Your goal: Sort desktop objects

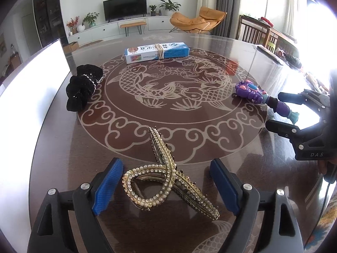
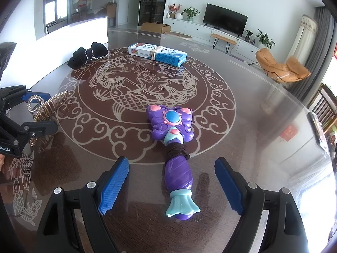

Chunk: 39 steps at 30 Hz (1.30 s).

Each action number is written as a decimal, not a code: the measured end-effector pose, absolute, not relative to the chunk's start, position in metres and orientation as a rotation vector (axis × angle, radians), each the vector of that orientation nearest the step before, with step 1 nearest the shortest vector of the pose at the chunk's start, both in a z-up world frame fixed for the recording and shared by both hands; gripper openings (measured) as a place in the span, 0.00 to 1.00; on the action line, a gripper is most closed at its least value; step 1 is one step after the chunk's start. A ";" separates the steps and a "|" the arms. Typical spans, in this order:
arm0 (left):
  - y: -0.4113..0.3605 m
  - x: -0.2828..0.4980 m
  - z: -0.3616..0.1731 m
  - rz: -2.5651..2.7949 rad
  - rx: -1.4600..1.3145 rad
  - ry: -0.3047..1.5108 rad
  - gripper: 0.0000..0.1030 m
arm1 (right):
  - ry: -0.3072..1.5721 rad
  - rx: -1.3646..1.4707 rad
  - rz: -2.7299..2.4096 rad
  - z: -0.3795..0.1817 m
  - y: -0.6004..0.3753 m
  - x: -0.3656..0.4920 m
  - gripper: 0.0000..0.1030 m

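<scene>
A gold pearl hair claw (image 1: 166, 175) lies on the dark table between the open blue-padded fingers of my left gripper (image 1: 166, 183); it also shows in the right wrist view (image 2: 45, 107). A purple toy wand (image 2: 174, 147) with a dark hair tie around its neck lies between the open fingers of my right gripper (image 2: 171, 185); it also shows in the left wrist view (image 1: 263, 98). A black scrunchie (image 1: 83, 86) lies at the left, and a blue and white box (image 1: 157, 51) bound with a rubber band lies at the far side.
A white box (image 1: 33, 88) stands along the table's left edge. The table (image 1: 210, 139) has a round fish pattern under glass. Chairs (image 1: 259, 31) stand at the far right.
</scene>
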<state>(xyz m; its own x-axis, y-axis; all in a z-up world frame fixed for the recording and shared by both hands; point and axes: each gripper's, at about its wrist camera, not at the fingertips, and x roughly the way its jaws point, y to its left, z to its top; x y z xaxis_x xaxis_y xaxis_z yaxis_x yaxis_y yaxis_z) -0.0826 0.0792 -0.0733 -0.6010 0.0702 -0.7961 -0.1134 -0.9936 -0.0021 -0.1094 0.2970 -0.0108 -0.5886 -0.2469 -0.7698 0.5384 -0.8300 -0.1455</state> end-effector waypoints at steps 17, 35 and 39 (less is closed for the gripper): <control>0.073 -0.087 -0.078 2.753 -1.413 0.052 0.99 | 0.484 1.078 -2.421 -0.008 0.301 -0.109 0.82; 0.072 -0.087 -0.077 2.753 -1.413 0.052 0.99 | 0.531 1.077 -2.424 -0.010 0.295 -0.107 0.82; 0.072 -0.087 -0.077 2.753 -1.413 0.052 0.99 | 0.537 1.069 -2.428 -0.010 0.294 -0.107 0.82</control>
